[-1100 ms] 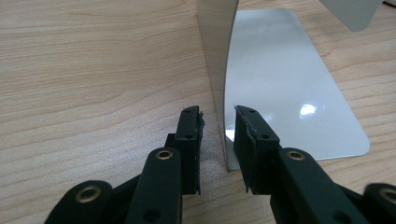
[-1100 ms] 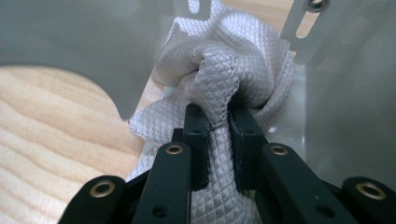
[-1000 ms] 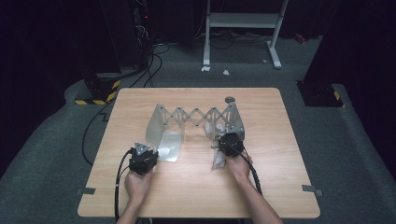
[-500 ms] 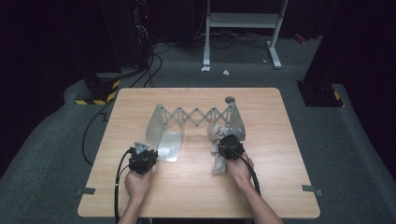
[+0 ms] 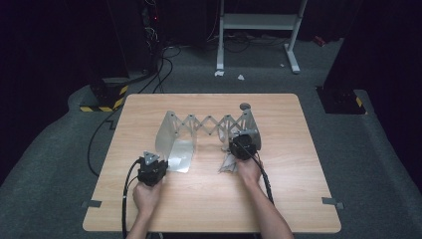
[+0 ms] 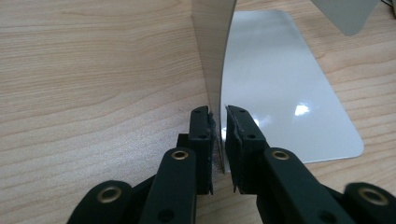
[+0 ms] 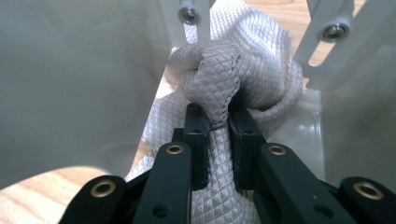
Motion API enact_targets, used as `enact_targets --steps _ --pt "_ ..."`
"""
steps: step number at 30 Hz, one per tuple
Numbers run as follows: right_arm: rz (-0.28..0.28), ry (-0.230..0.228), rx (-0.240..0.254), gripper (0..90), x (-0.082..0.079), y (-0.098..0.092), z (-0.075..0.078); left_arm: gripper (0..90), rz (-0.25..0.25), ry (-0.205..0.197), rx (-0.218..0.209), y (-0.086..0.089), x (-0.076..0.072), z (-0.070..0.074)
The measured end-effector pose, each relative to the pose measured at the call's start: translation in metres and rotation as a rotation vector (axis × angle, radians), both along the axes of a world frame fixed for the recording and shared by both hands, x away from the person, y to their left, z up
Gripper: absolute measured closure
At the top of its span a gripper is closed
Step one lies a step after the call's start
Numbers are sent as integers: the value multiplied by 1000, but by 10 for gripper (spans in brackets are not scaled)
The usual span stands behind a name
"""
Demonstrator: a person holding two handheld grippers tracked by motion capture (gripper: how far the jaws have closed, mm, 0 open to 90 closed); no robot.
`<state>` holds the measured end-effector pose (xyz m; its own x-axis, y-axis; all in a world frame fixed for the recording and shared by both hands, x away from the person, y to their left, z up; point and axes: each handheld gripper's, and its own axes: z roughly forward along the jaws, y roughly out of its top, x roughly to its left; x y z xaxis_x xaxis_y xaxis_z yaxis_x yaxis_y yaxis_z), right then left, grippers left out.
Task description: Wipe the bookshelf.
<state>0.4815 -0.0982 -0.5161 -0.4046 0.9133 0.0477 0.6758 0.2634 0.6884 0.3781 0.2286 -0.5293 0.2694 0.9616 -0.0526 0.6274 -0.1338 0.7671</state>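
A silver expanding rack point(image 5: 209, 124) with a scissor lattice stands mid-table. My left gripper point(image 5: 159, 159) is at the rack's left end. Its jaws have just been closing and now pinch the thin upright end plate point(image 6: 210, 46), my gripper point(image 6: 219, 121) being shut on its edge beside the flat glossy foot plate point(image 6: 280, 84). My right gripper point(image 5: 242, 140) sits at the rack's right end, shut on a white quilted cloth point(image 7: 243, 60) that bunches ahead of the gripper point(image 7: 215, 116) between the rack's grey walls. The cloth's tail point(image 5: 228, 163) lies on the table.
The wooden table point(image 5: 298, 189) has bare room in front of and beside the rack. A small grey round object point(image 5: 245, 106) lies behind the rack's right end. Cables and a white stand are on the floor beyond the table.
My right gripper has moved a little away from the person, toward the rack's right end, taking the cloth with it. The left hand has stayed where it was.
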Motion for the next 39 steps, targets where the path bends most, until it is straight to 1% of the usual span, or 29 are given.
enact_targets --steps 1,2,3,5,7,8,10,12,14,15,16,17,18,19,22,23,24,25,29,31,33,34,36,38,39 --pt "12 -2 -11 811 -3 0 0 806 3 1 -2 0 0 0" --pt "43 1 -31 811 -10 -1 1 815 0 2 0 1 0 0" --pt "43 1 -31 811 -10 -1 1 815 1 3 -1 1 0 0" --pt "72 14 -44 811 -24 -3 2 822 3 0 -3 0 0 0" --pt "103 22 -88 811 -40 -8 5 827 2 3 -7 0 0 0" --pt "110 28 -99 811 -46 -10 6 831 1 2 -7 0 1 0" --pt "116 44 -99 810 -52 -14 7 840 -1 1 -6 0 1 0" --pt "118 55 -93 808 -50 -15 8 842 -2 1 -5 0 1 0" --pt "115 51 -89 805 -43 -12 8 844 -2 1 -4 -1 1 0" --pt "108 49 -90 805 -39 -9 9 844 -2 1 -4 -1 1 0" --pt "96 38 -83 805 -27 -2 10 843 -2 0 -4 -1 1 0" --pt "96 38 -83 805 -27 -2 10 843 -3 0 -4 0 1 0" --pt "78 36 -74 806 -15 4 10 843 -2 1 -4 -1 1 0" --pt "78 36 -74 806 -15 4 10 843 -3 0 -2 -1 1 0" --pt "55 39 -62 805 -1 8 7 843 -4 -1 4 -1 0 0" --pt "42 48 -45 805 0 8 6 842 -4 -1 4 -1 0 0" --pt "48 35 -43 804 -1 8 4 841 -2 -2 6 -1 0 0" --pt "55 31 -43 804 -3 7 4 839 -2 -2 7 -1 0 0" --pt "113 32 -78 805 -22 3 6 831 1 -2 4 -1 0 0" --pt "132 45 -90 805 -34 -2 7 831 1 -2 3 -1 0 0" --pt "141 56 -94 805 -41 -5 8 831 1 -2 4 -1 0 0" --pt "146 57 -109 805 -42 -5 9 830 1 -1 6 -1 0 0" --pt "152 57 -128 805 -41 -2 10 820 3 2 2 -1 1 0" --pt "148 68 -118 805 -33 0 11 788 -8 4 -6 0 1 0" --pt "137 78 -104 804 -28 1 11 771 -10 -1 -5 -1 1 0"
